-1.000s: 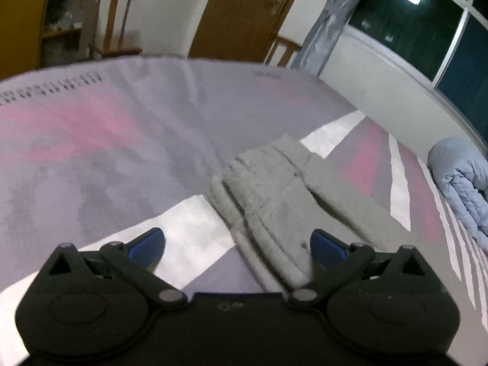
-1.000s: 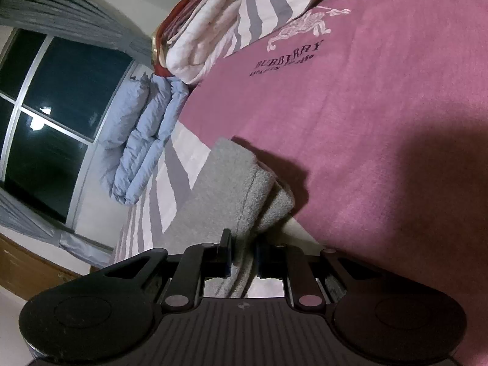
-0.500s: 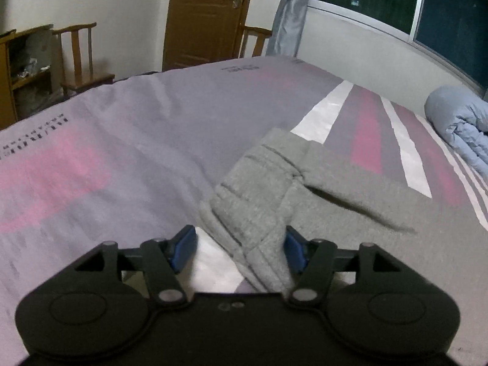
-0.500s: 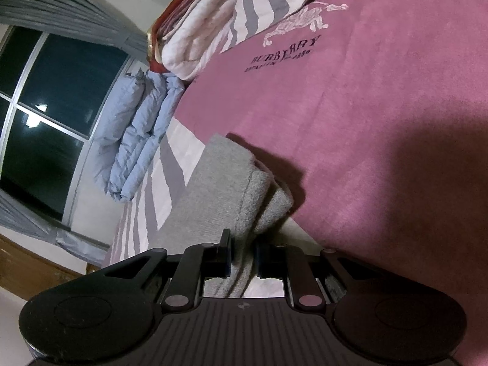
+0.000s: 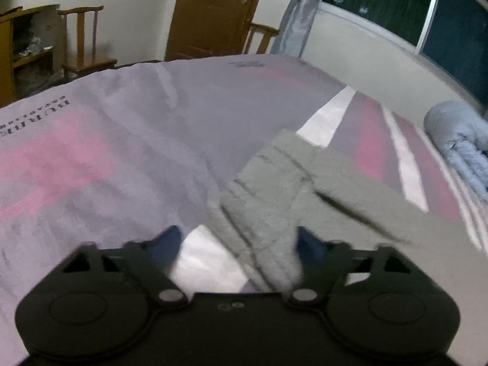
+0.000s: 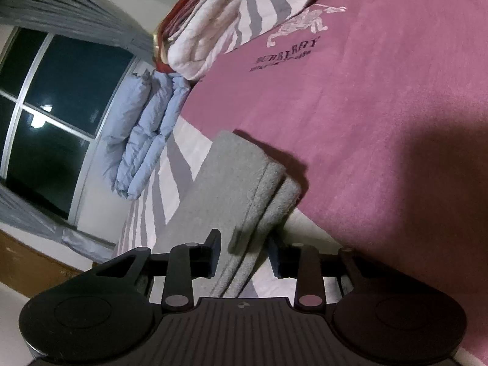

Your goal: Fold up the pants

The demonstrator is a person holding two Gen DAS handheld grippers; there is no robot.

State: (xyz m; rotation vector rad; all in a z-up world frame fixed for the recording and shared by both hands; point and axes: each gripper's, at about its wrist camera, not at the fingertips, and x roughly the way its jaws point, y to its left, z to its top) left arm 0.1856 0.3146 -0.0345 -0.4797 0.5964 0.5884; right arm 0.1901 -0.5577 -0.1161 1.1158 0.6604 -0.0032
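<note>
One pair of grey pants [image 5: 268,195] lies on the bed [image 5: 128,140], folded into a narrow band. In the left wrist view its ribbed end runs toward the camera and a long fold stretches away to the right over the pink, grey and white stripes of the bedcover. In the right wrist view the same pants [image 6: 231,183] show a rolled, doubled edge resting where the white stripe meets the wide pink panel printed with a horse emblem and lettering.

Left gripper [image 5: 236,245]: its jaws stand apart and are opening; the near end of the pants lies between them, close against the right blue pad, while the left pad is over bare bedcover, clear of the cloth. The picture is blurred here, so contact at the right pad cannot be told.

Right gripper [image 6: 244,254]: its jaws are opening, with a visible gap on either side of the grey fold that passes between them; neither pad presses the fabric.

Surroundings: a folded light-blue quilt [image 6: 146,134] lies near the window [image 6: 52,116] side of the bed, and a stack of white and red bedding [image 6: 195,33] sits beyond it. A wooden door [image 5: 213,12], two wooden chairs [image 5: 85,42] and a grey curtain [image 5: 297,12] stand past the far edge of the bed.
</note>
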